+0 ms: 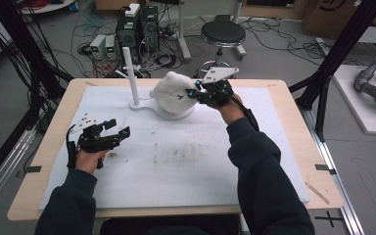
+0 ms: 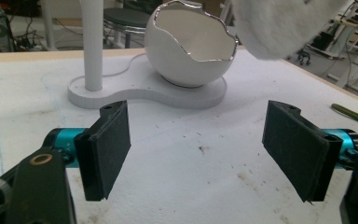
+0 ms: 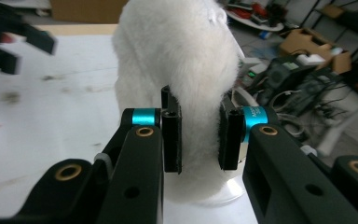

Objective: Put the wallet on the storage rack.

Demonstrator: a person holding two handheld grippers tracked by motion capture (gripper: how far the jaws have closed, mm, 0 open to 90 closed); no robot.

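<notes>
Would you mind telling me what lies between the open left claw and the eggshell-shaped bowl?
Only bare, lightly stained white mat lies between the left claw and the bowl, as the left gripper view shows.

Two grippers are counted: the left gripper [image 1: 122,133] near the left edge of the table [image 1: 293,147], and the right gripper [image 1: 194,91] toward the far edge. One white plush toy [image 1: 172,87] is counted, gripped near that far edge. One egg-shaped bowl [image 2: 191,51] with a jagged rim is seen beneath it, set on one flat white stand [image 2: 135,91]. One upright white post [image 1: 130,76] is counted on that stand. One white mat [image 1: 186,161] is spread across the table. Beyond the far edge, one black stool [image 1: 222,33] is counted on the floor.
</notes>
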